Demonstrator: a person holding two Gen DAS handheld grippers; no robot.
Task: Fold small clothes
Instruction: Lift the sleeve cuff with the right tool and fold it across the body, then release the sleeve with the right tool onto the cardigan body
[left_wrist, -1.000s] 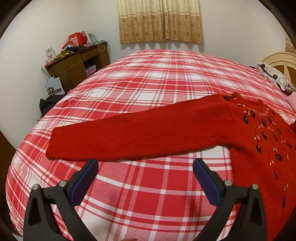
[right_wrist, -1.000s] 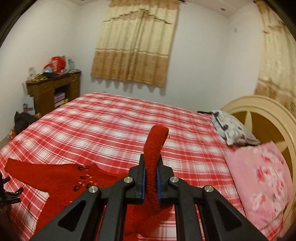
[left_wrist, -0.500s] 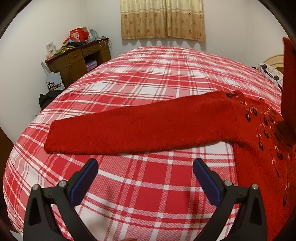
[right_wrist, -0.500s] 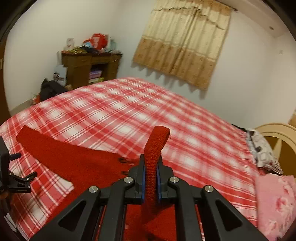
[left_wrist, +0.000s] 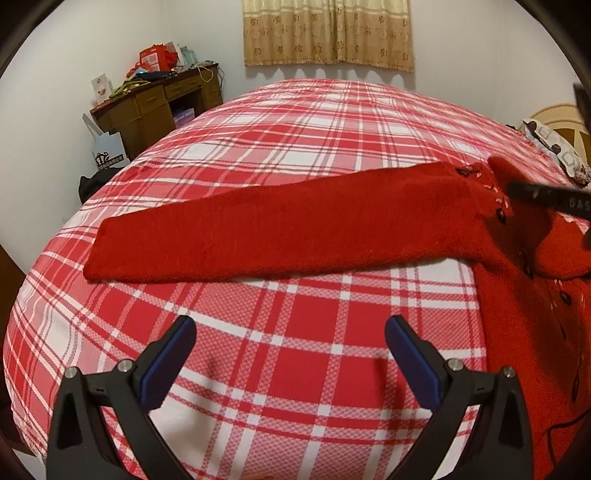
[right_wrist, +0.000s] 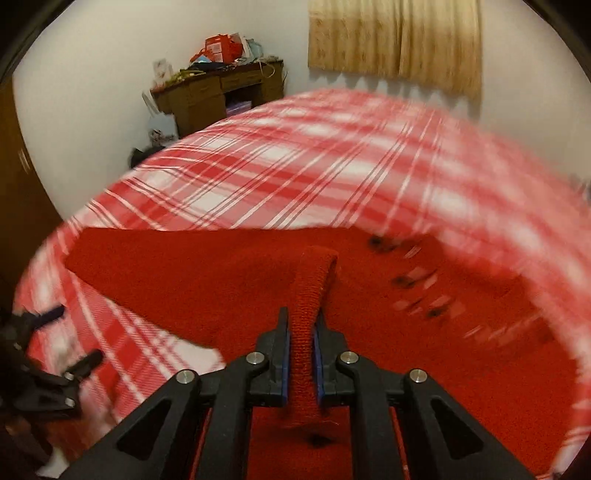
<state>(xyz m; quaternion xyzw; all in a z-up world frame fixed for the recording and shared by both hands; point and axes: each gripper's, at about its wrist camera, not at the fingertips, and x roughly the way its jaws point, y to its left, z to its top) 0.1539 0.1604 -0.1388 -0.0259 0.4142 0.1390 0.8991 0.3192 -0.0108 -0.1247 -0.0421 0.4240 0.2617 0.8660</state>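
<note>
Red-and-white plaid bedding (left_wrist: 295, 350) fills the near field of both wrist views, spread over a wide bed; nearest the left wrist camera, the left claw (left_wrist: 290, 350) hangs over bare plaid with its jaws wide apart and nothing between them; its blue pads (left_wrist: 166, 365) are clear of the cloth. Just beyond it lies the red knit sweater (left_wrist: 517, 314), its body at the right and one long sleeve (left_wrist: 258, 240) stretched flat to the left across the checks. In the right wrist view the right claw (right_wrist: 301, 332) has the cuff of the other sleeve (right_wrist: 314, 288) standing up between its jaws; the jaws have just been opening, with the knit between them and the pads close against its sides, and whether they press it I cannot tell. That cuff hovers over the sweater's body, near the dark embroidered flecks (right_wrist: 410, 280), much blurred. Farther off, a patterned pillow (left_wrist: 554, 151) sits at the bed's right edge by a cream headboard (left_wrist: 554, 118). Against the far wall stand a cluttered wooden counter (left_wrist: 147, 107) with a white paper bag (left_wrist: 107, 155) beside it, and a tan curtain (left_wrist: 328, 33).
</note>
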